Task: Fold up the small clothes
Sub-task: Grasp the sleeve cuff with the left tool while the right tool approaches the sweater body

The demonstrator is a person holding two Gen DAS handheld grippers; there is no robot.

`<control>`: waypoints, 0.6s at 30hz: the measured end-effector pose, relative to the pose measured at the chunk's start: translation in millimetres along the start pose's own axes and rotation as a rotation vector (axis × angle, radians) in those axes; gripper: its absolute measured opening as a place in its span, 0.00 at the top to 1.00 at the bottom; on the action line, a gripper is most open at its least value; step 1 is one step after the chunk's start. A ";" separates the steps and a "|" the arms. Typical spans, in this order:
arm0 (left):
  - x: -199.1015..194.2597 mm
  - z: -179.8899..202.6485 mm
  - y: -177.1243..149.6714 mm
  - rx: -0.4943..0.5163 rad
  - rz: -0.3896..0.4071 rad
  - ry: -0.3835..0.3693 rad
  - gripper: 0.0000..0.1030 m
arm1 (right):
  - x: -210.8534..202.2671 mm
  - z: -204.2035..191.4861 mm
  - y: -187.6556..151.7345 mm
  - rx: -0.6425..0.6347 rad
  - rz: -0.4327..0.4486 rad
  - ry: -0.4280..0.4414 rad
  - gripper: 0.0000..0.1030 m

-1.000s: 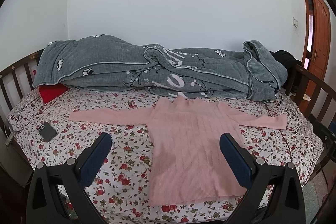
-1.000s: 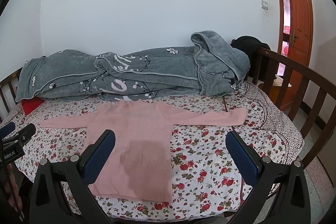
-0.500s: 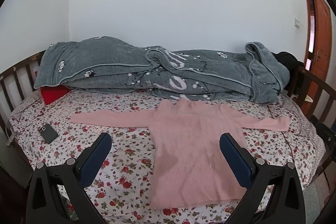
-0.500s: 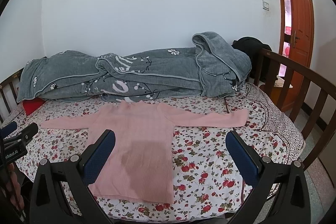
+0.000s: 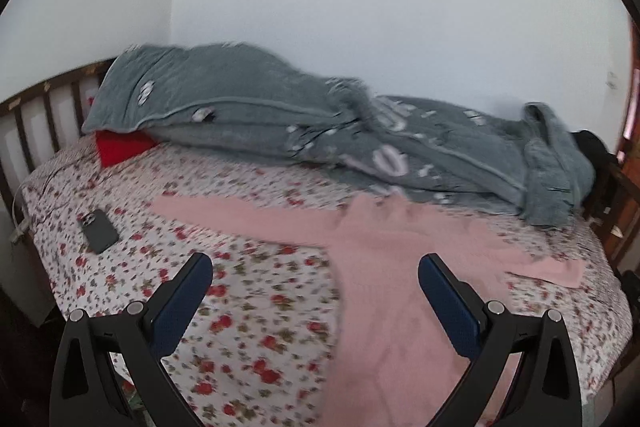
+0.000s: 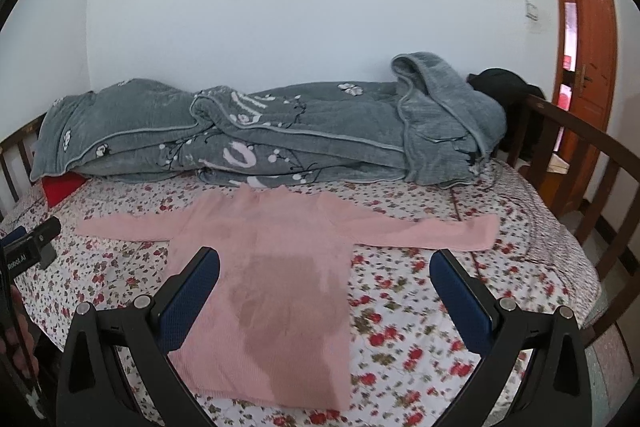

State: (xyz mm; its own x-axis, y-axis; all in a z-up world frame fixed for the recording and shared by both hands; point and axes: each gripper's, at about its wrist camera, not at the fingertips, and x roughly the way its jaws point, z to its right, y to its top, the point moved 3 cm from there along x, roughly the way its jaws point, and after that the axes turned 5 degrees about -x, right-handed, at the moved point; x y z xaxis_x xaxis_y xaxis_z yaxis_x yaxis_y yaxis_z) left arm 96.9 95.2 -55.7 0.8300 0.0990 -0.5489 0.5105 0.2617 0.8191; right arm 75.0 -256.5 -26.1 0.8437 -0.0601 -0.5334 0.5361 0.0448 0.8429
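A pink long-sleeved sweater lies flat on the flowered bed sheet, both sleeves spread out sideways; a darker patch marks its front. It also shows in the left wrist view, blurred. My left gripper is open and empty, above the sheet near the sweater's left sleeve and side. My right gripper is open and empty, above the sweater's right half. The left gripper's body shows at the left edge of the right wrist view.
A rolled grey quilt lies along the back of the bed. A red pillow peeks from under it. A dark phone lies on the sheet at left. Wooden rails edge the bed; an orange door stands at right.
The left wrist view has swung to the left and closer to the bed, with motion blur. The right gripper has moved slightly closer. Both grippers stay open.
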 end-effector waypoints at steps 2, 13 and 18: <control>22.5 -21.4 2.4 -0.036 -0.032 0.027 0.00 | 16.2 -10.7 1.9 -0.005 -0.013 0.022 0.00; 132.8 -135.3 8.4 -0.166 -0.111 0.157 0.01 | 129.7 -96.4 8.6 -0.054 -0.092 0.190 0.07; 176.6 -182.1 8.4 -0.246 -0.118 0.178 0.04 | 176.9 -150.0 3.7 -0.123 -0.115 0.233 0.15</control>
State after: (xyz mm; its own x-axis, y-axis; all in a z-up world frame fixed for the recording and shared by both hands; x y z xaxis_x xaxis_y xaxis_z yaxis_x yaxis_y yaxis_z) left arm 206.8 289.7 -176.1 0.7048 0.2146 -0.6762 0.5133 0.5038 0.6948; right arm 230.2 -117.3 -127.8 0.7528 0.1587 -0.6389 0.6159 0.1730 0.7686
